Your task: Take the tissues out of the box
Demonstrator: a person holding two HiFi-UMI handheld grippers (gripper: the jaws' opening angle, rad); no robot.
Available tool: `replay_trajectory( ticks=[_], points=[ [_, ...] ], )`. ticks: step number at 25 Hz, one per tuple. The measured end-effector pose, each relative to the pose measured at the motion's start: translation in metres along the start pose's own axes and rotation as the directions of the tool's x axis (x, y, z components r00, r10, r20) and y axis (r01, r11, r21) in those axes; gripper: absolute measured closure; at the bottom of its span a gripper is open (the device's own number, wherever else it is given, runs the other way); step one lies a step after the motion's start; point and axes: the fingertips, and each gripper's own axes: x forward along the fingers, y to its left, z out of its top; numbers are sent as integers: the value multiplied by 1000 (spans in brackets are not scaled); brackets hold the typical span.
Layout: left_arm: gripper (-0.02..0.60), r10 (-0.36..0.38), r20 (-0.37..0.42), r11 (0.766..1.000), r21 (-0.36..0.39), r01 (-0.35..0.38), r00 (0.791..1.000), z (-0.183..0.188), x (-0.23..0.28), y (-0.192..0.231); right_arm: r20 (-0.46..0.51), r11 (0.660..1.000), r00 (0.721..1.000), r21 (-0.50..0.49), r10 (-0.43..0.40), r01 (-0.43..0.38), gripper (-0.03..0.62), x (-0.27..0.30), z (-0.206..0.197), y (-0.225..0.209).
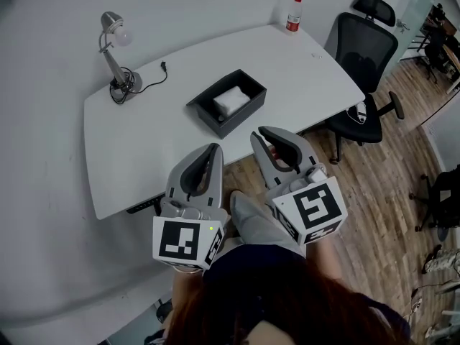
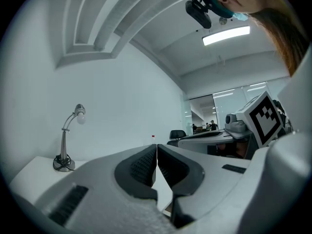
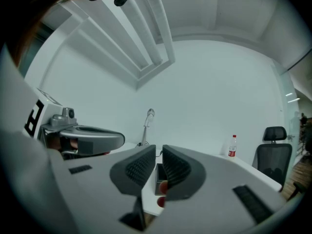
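Note:
A black open box (image 1: 227, 101) stands in the middle of the white table (image 1: 144, 142), with a white stack of tissues (image 1: 231, 99) inside it. Both grippers are held level at the table's near edge, short of the box. My left gripper (image 1: 213, 149) is shut, its ribbed pads touching (image 2: 156, 147) with nothing between them. My right gripper (image 1: 261, 133) stands slightly open, and a narrow empty gap shows between its pads (image 3: 159, 151). Through that gap the right gripper view shows the box (image 3: 158, 177) straight ahead.
A desk lamp (image 1: 115, 56) with its cable stands at the table's far left corner. A red-capped bottle (image 1: 293, 14) is at the far right corner. A black office chair (image 1: 363, 63) stands to the right of the table on the wooden floor.

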Motion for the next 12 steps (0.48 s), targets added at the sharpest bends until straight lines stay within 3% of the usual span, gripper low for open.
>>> replay_trajectory(
  ticks=[12],
  points=[
    [555, 9, -16, 1000, 7, -8, 1000, -9, 32, 28, -40, 1000, 999, -7, 15, -15, 509, 44, -13, -20]
  ],
)
